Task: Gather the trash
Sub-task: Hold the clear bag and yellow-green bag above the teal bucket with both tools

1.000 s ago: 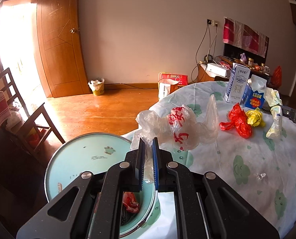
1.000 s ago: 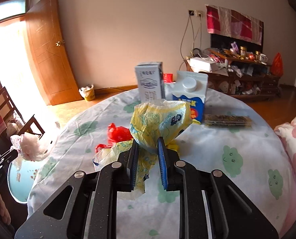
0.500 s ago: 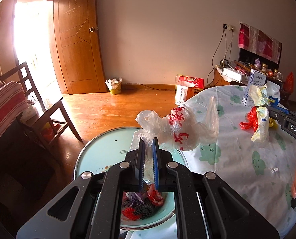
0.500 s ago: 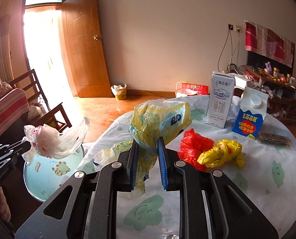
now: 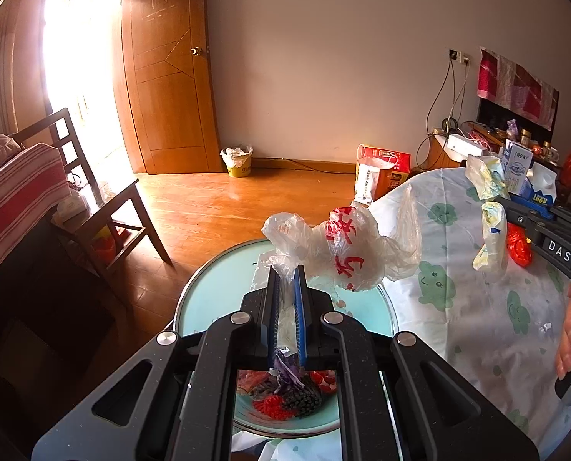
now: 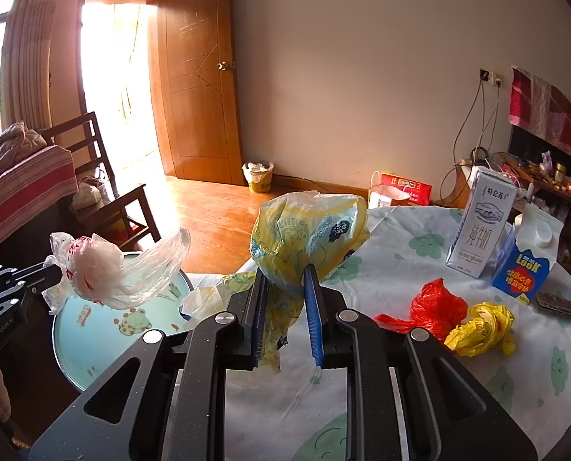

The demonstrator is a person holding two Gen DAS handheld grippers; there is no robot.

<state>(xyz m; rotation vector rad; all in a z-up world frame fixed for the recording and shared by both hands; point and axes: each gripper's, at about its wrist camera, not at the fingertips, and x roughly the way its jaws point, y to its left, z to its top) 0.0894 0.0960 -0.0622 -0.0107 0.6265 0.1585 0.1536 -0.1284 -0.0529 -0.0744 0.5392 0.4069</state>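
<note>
My left gripper (image 5: 285,272) is shut on a clear plastic bag with red print (image 5: 343,246), held in the air over a round pale-blue bin (image 5: 208,299) with trash inside. That bag (image 6: 108,269) and the left gripper (image 6: 53,274) also show at the left of the right wrist view. My right gripper (image 6: 283,274) is shut on a yellow printed plastic bag (image 6: 304,234) above the table's left edge; the same bag (image 5: 487,207) hangs at the right of the left wrist view. A red bag (image 6: 435,307) and a yellow bag (image 6: 481,328) lie crumpled on the tablecloth (image 6: 400,269).
Two cartons, a white one (image 6: 481,226) and a blue one (image 6: 527,265), stand at the table's far right beside a flat dark packet (image 6: 560,303). A wooden chair (image 5: 105,192) stands left of the bin. A small lined waste bin (image 5: 237,159) sits by the door.
Both grippers have swung left, away from the table's middle and toward the blue bin, each keeping its bag. The bin's trash now shows under the left gripper.
</note>
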